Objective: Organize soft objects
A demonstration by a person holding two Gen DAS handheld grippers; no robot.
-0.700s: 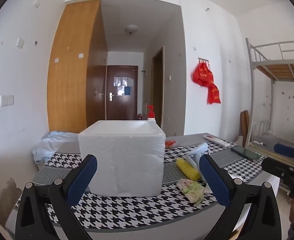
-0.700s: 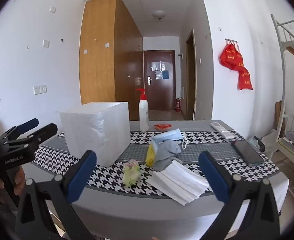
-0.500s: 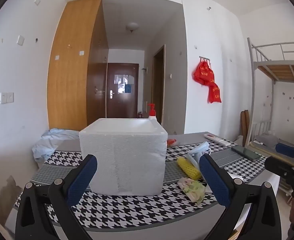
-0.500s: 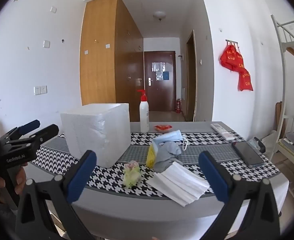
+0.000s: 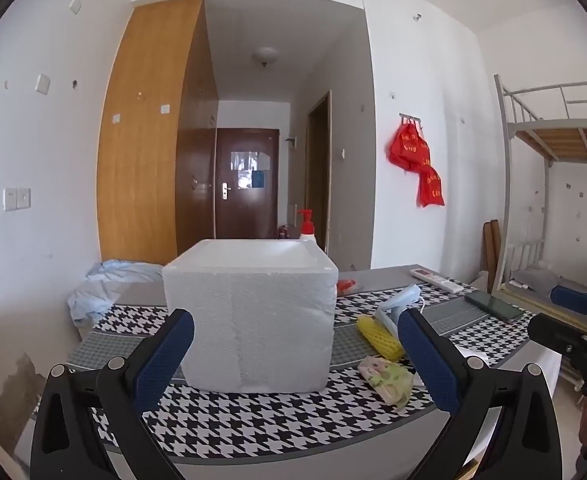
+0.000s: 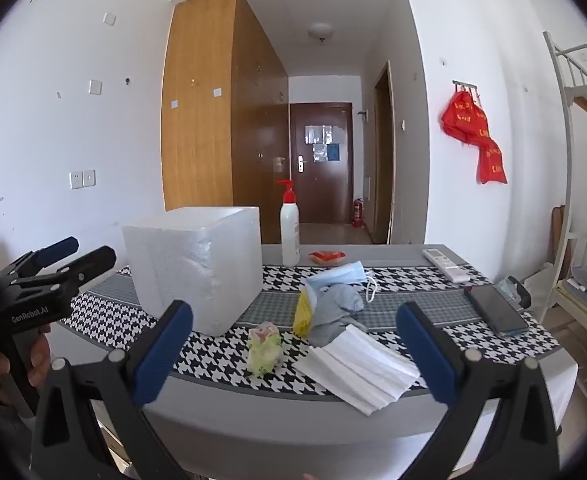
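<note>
Fingers of right gripper [image 6: 293, 352] and left gripper [image 5: 295, 354] spread wide, empty. Stack of white pleated masks [image 6: 357, 368] directly ahead of right gripper, at table's near edge, right of white foam box [image 6: 195, 268].

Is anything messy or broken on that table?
Messy, yes: a grey cloth, a blue face mask and a yellow net sleeve lie in a jumbled heap beside the foam box. The white mask stack pokes over the table edge. Nothing looks broken or spilled.
</note>
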